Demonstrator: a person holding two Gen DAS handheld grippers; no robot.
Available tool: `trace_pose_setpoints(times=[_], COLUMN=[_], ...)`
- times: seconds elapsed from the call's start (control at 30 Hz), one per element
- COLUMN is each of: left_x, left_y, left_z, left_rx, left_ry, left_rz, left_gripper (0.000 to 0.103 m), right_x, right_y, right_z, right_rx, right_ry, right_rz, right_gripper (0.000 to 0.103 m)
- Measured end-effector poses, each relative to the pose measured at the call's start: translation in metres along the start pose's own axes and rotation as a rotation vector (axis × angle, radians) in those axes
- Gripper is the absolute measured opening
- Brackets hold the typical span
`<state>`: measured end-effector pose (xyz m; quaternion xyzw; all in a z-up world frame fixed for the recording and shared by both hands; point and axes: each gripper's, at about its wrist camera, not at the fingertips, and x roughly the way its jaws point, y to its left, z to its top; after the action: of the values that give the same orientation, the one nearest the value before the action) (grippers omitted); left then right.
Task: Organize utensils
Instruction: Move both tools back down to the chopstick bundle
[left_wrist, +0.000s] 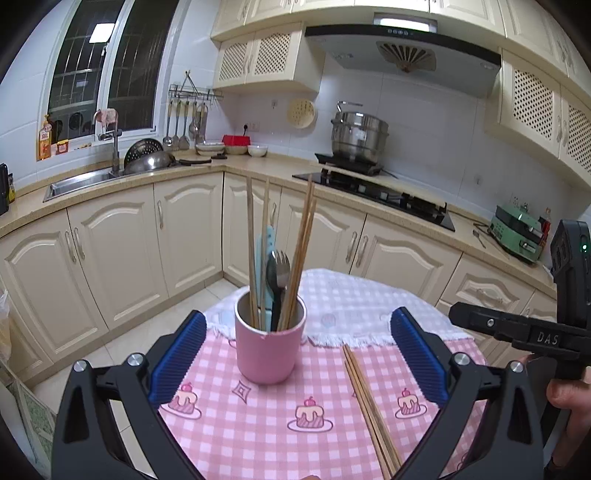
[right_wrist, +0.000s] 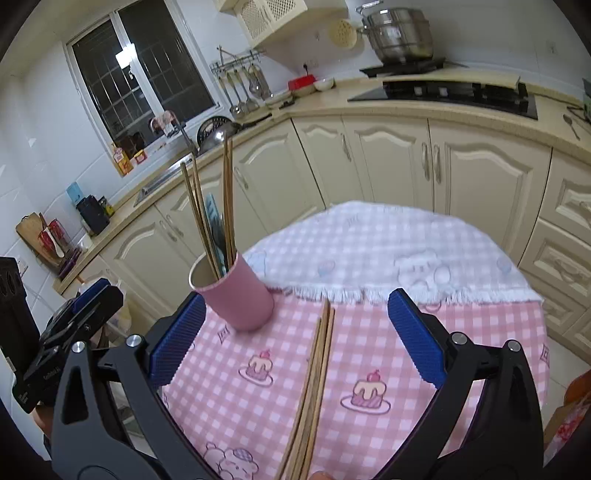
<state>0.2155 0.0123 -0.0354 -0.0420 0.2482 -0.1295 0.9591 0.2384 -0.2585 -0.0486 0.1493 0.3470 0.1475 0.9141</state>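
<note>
A pink cup (left_wrist: 269, 349) (right_wrist: 236, 293) stands on the pink checked tablecloth (left_wrist: 258, 417) (right_wrist: 369, 354) and holds several wooden chopsticks, a metal fork (left_wrist: 281, 271), a dark spoon and a pale blue utensil. Loose wooden chopsticks (left_wrist: 371, 410) (right_wrist: 312, 391) lie flat on the cloth to the right of the cup. My left gripper (left_wrist: 299, 358) is open, its blue pads on either side of the cup and apart from it. My right gripper (right_wrist: 297, 339) is open above the loose chopsticks, touching nothing. The right gripper's black body (left_wrist: 517, 328) shows at the left view's right edge.
A white checked towel (left_wrist: 369, 306) (right_wrist: 388, 254) covers the table's far half. Cream cabinets, a counter with a sink (left_wrist: 81, 182), a black hob (left_wrist: 376, 192) and a steel pot (left_wrist: 360, 136) ring the table. The floor lies beyond the table's left edge.
</note>
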Motion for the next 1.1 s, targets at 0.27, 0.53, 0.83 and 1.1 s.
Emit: trace_pose_setpoints(times=[0.27, 0.53, 0.83, 1.1], left_x=[0.021, 0.057, 0.096, 0.122], left_y=[-0.015, -0.034, -0.044, -0.053], left_z=[-0.020, -0.049, -0.078, -0.102], left_rx=[0.030, 0.090, 0.096, 0.141], left_ry=[0.117, 0.281, 0.454, 0.566], left_rz=[0.016, -0.004, -0.003, 0.023], left_gripper=[0.098, 0.098, 0.098, 0.098], right_x=[0.023, 0.037, 0.045, 0.053], right_y=[-0.015, -0.046, -0.071, -0.084], right_z=[-0.016, -0.029, -0.039, -0.049], right_rx=[-0.021, 0.033, 0.067, 0.089], right_ry=[0.148, 0.244, 0.300, 0.336], right_rz=[-0.048, -0.069, -0.104, -0.119], right_gripper=[0.097, 0.097, 0.097, 0.097])
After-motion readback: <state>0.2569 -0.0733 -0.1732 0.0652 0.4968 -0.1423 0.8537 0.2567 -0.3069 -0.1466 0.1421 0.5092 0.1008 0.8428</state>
